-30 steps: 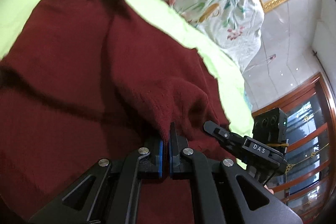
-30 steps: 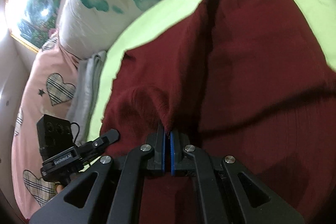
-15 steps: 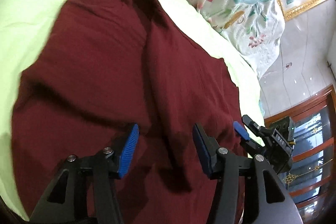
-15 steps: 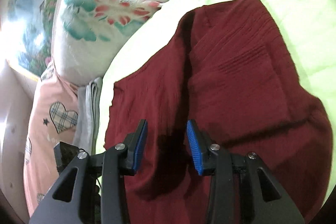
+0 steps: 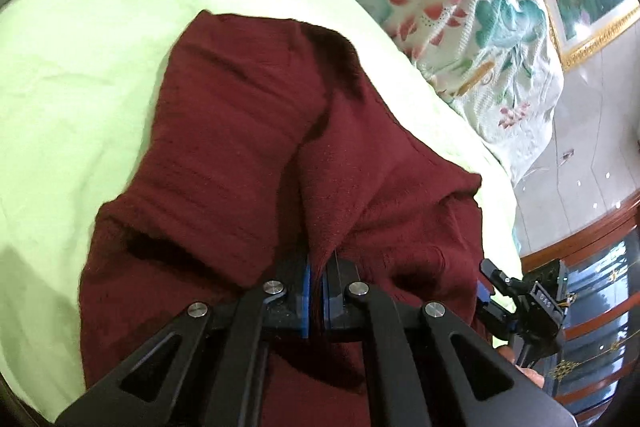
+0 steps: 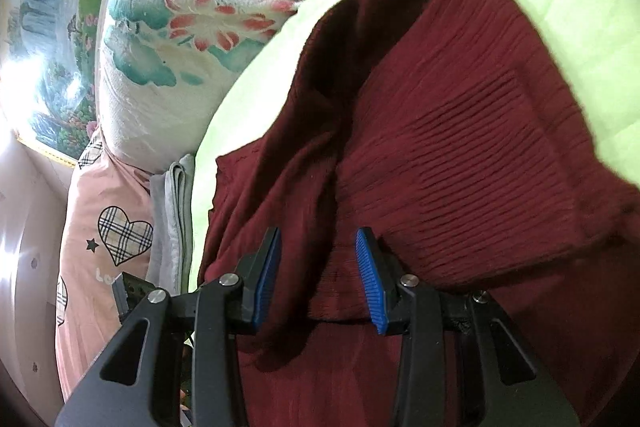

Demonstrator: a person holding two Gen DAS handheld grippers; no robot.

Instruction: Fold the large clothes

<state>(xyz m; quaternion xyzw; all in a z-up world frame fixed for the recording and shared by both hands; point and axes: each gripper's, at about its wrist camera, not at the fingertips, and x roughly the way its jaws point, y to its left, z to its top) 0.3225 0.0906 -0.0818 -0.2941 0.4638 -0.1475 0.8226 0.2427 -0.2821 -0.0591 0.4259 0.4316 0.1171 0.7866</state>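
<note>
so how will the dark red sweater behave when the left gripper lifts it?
Probably floppy: the sweater already drapes in soft folds from the shut left gripper. Likely to sag and bunch rather than hold shape. Its ribbed knit looks grippy, so it should drag on the green sheet instead of sliding.

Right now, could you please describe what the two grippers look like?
Both are black, with cut-out linkage arms and silver pivot screws. The left gripper and right gripper carry ribbed blue pads on their fingers.
</note>
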